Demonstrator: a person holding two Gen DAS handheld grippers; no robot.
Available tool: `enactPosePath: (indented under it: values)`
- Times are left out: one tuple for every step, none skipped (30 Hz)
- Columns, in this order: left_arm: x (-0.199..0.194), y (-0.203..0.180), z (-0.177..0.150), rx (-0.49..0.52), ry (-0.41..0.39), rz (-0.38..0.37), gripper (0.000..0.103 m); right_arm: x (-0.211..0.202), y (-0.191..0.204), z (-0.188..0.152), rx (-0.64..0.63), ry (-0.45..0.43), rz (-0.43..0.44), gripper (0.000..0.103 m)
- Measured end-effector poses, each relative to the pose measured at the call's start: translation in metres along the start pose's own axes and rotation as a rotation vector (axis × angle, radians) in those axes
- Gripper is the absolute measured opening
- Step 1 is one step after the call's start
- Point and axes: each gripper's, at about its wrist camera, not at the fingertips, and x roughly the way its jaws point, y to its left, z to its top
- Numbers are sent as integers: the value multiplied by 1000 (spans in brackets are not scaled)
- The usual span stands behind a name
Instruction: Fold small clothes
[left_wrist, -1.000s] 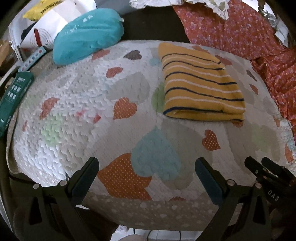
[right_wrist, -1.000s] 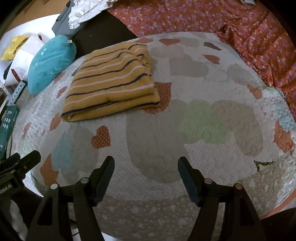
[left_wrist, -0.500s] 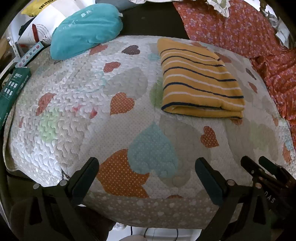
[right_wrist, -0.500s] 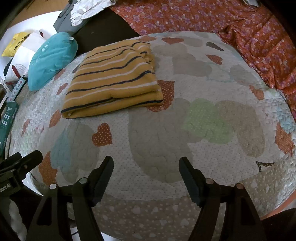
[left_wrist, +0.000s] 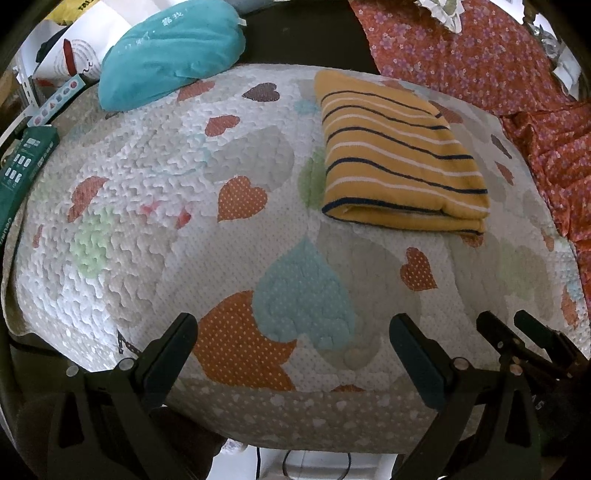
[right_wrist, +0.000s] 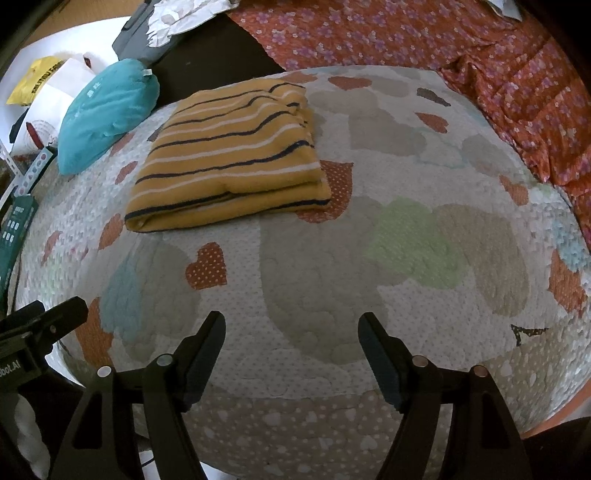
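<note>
The folded striped garment (left_wrist: 400, 162) lies on the heart quilt (left_wrist: 229, 236) toward its far edge, well apart from the left gripper (left_wrist: 293, 332) and right gripper (right_wrist: 291, 332), both wide open, holding nothing.

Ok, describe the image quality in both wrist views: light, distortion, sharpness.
Left wrist view: strong fisheye bulge bows the heart-print quilt; soft, even daylight, dark vignette at the corners; the folded striped garment is sharp. Right wrist view: same bulge and vignette, the quilt's far right edge slightly soft, the open right gripper dark, with little detail; no glare.
</note>
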Motion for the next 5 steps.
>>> enactPosePath:
  values:
    - [1,1,0,-2,4,-1,103,0,0,0,-2,0,0,79]
    - [1,1,0,-4,10,-1,103,0,1,0,-4,0,0,79]
    - [3,2,0,-7,16,-3,103,0,1,-1,-6,2,-2,79]
    - [3,3,0,-11,19,0,103,0,2,-1,-7,2,-3,79]
    - [4,3,0,-13,20,2,103,1,1,0,-10,3,-4,79]
